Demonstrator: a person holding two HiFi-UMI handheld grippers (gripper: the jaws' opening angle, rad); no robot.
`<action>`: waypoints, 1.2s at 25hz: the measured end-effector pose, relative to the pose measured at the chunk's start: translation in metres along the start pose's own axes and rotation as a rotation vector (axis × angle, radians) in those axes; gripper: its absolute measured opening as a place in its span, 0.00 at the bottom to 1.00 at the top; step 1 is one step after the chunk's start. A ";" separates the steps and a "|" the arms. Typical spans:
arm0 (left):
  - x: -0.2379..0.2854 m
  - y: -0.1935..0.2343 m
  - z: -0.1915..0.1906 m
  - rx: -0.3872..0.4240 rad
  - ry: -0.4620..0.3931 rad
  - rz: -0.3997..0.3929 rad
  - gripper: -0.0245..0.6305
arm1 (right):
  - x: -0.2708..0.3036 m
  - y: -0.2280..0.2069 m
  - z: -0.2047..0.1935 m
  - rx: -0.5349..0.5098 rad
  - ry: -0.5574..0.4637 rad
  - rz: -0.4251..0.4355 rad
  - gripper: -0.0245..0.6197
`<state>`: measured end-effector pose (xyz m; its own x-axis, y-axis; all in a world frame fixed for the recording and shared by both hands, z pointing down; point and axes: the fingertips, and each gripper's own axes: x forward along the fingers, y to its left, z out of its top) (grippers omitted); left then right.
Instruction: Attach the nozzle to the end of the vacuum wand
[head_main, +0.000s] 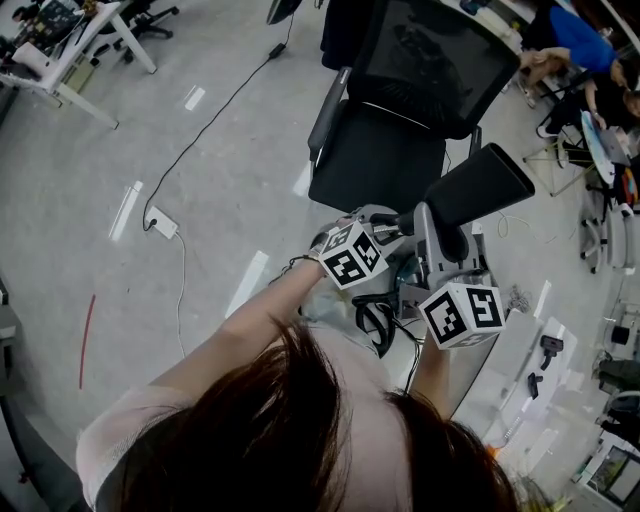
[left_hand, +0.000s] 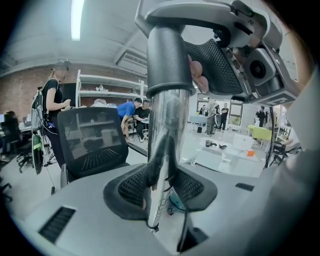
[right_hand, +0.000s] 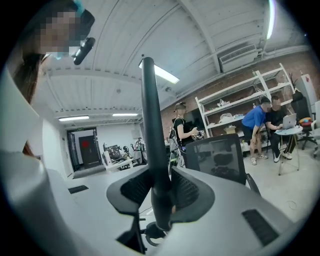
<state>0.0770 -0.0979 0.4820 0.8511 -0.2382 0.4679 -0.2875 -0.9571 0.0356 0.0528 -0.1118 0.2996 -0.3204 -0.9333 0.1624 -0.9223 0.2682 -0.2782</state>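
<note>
- Left gripper (left_hand: 162, 187): jaws clamped on the shiny chrome metal vacuum wand (left_hand: 165, 145), which stands upright between the pads.
- Right gripper (right_hand: 160, 192): jaws partly closed on the thick base of the flat black plastic wedge-shaped nozzle (head_main: 480, 185). Its own view shows the nozzle edge-on, as a thin blade.
- Both parts are held in the air in front of the person, above a black mesh office chair (head_main: 400, 110), with the grippers close together.
- Wand handling, as I judge it: stiff, light and slick. The pads could slide along the chrome under an axial push, so grip near the end and push straight.
- Nozzle handling: light, rigid plastic. The long blade gives leverage, so hold it by the neck rather than the tip to keep it from cocking off-axis.
- A dark grey round collar (left_hand: 167, 60) caps the wand's top end. I can't tell whether it is the nozzle's socket already on the wand or the wand's own cuff.
- In the head view the joint is hidden behind the grippers.
- The lower wand is cut off in every view.
</note>
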 end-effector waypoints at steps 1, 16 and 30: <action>0.000 0.000 0.000 -0.001 0.001 0.002 0.27 | 0.000 0.000 0.000 -0.005 -0.015 -0.014 0.25; 0.001 -0.009 -0.002 -0.002 0.006 0.027 0.27 | -0.014 -0.002 -0.004 -0.069 -0.083 -0.157 0.25; 0.000 -0.018 0.001 -0.003 0.005 0.053 0.27 | -0.030 0.000 -0.010 -0.057 0.039 -0.034 0.25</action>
<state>0.0828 -0.0813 0.4807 0.8324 -0.2878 0.4736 -0.3336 -0.9426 0.0136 0.0600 -0.0811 0.3044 -0.2955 -0.9325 0.2077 -0.9434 0.2505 -0.2175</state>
